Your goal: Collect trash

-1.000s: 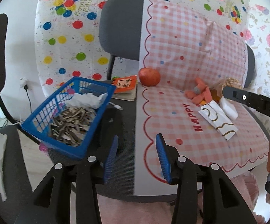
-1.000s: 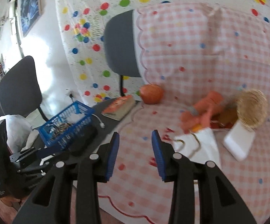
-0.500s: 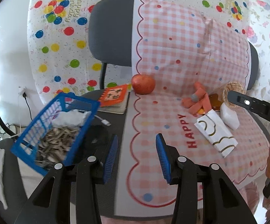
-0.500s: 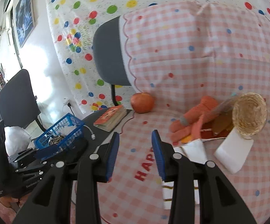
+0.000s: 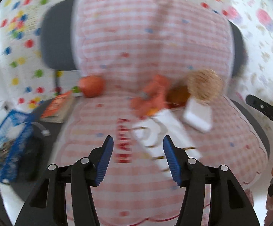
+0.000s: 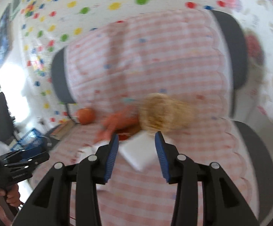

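Both now views are motion-blurred. On the pink checked cloth [image 5: 102,131] lie a white wrapper with gold lines [image 5: 161,131], a white block [image 5: 197,115], orange scraps [image 5: 151,98] and a small woven basket [image 5: 204,86]. My left gripper [image 5: 138,158] is open and empty, its jaws just in front of the wrapper. My right gripper [image 6: 136,155] is open and empty, with the white block [image 6: 138,155] between its jaws and the woven basket [image 6: 164,114] just beyond. The blue trash basket [image 5: 6,150] with seed husks sits at the far left.
An apple [image 5: 91,86] and an orange booklet [image 5: 58,108] lie at the back left of the seat. The grey chair back [image 5: 59,37] stands behind, covered by the cloth. The right gripper's body [image 5: 268,111] shows at the right edge.
Both grippers swung right, away from the blue basket, and moved in on the litter. The wrapper now lies at the left jaws, the white block at the right jaws.
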Tool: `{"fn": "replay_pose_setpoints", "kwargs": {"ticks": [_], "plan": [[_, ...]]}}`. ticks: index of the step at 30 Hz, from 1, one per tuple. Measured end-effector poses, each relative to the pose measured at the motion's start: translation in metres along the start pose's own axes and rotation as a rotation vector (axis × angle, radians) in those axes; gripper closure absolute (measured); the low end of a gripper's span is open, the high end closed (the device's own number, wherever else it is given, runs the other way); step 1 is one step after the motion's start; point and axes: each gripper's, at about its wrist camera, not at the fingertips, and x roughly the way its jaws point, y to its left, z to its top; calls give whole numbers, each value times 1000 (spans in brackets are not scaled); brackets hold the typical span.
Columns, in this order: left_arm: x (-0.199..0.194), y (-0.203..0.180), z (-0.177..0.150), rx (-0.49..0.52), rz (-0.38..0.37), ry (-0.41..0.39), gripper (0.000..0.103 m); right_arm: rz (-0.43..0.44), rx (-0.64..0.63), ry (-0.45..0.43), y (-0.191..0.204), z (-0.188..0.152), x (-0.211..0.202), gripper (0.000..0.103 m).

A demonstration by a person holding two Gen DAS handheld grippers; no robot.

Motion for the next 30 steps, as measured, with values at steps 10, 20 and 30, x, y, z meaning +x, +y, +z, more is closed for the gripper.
{"fn": "replay_pose_setpoints", "kwargs": {"ticks": [10, 20, 30], "plan": [[52, -53, -6, -22, -11, 128, 30, -101, 72, 53, -59, -15, -13, 63], [77, -79, -21, -4, 122, 160, 29, -86, 103, 52, -63, -25, -12, 62], [61, -33, -26, -115, 6, 151, 62, -82, 106, 59, -57, -30, -9, 62]]}}
